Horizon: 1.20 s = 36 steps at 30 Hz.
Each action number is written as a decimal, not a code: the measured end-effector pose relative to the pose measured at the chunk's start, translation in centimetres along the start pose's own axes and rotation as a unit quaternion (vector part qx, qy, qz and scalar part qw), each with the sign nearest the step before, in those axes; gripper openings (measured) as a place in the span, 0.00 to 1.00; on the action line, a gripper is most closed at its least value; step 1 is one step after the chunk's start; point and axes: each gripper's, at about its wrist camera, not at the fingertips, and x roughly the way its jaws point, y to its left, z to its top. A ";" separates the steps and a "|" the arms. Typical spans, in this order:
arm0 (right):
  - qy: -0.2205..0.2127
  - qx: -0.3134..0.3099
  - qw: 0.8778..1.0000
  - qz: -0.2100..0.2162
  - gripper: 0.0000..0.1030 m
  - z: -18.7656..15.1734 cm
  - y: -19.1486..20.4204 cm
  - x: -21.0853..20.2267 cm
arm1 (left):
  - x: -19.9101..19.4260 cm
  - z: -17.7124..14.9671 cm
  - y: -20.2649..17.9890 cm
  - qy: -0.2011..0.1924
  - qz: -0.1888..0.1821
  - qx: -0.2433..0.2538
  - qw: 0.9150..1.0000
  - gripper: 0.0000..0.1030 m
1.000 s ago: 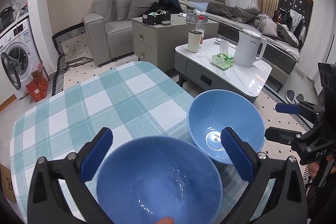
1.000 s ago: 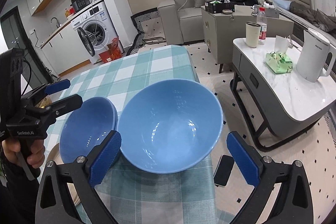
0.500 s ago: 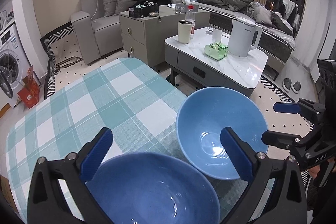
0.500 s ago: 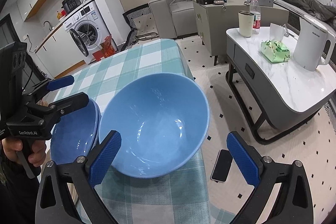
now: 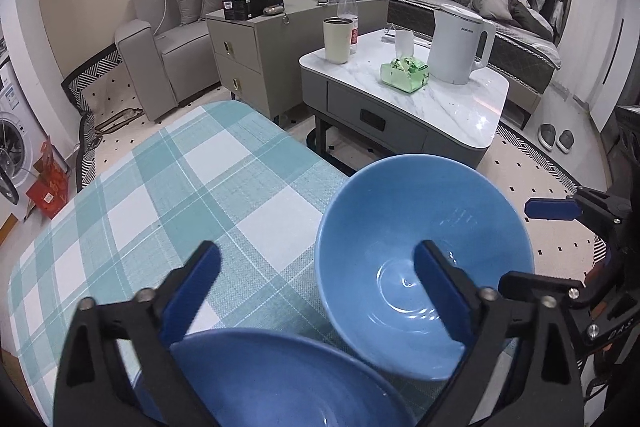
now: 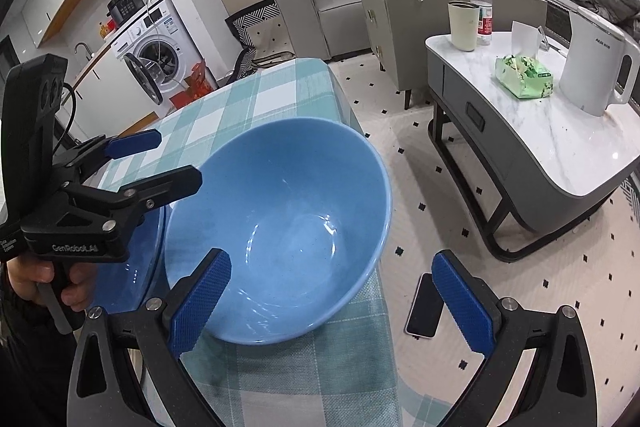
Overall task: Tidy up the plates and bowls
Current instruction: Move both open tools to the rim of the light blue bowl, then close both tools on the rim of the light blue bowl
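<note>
My left tongs (image 5: 316, 291) are closing above the darker bowl (image 5: 280, 383) at six o'clock, nothing pinched. My right tongs (image 6: 332, 303) hang spread beside the lighter bowl (image 6: 280, 227) at the desk (image 5: 180, 187) edge, for stacking.

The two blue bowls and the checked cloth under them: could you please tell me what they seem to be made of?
The lighter bowl looks like glazed ceramic: its smooth inside throws sharp glints from the lights, though glossy melamine cannot be ruled out. The darker bowl has the same shiny blue finish. The checked cloth looks like woven fabric: matte, with a fine weave visible and draping over the table edge.
</note>
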 end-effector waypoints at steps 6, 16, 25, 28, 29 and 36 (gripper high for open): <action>0.021 0.006 1.000 0.016 0.99 -0.6 -0.3 0.8 | 1.3 0.1 -0.4 0.020 -0.011 0.003 1.000 0.65; 0.031 0.002 0.999 0.034 0.97 -1.1 0.3 1.3 | 2.1 -0.2 -0.4 0.036 -0.014 -0.002 0.999 0.47; 0.039 0.000 0.999 0.030 0.77 -1.7 0.6 1.3 | 2.3 -0.6 -0.3 0.045 -0.024 -0.003 0.999 0.31; 0.041 -0.002 0.999 0.031 0.71 -1.9 0.7 1.2 | 2.2 -0.6 -0.3 0.043 -0.027 -0.001 0.999 0.27; 0.040 -0.002 0.999 0.034 0.68 -2.0 0.7 1.2 | 2.2 -0.6 -0.4 0.043 -0.028 0.000 0.999 0.27; 0.034 -0.008 0.999 0.021 0.55 -2.0 1.2 0.8 | 2.0 -0.7 -0.5 0.043 -0.030 -0.003 0.999 0.23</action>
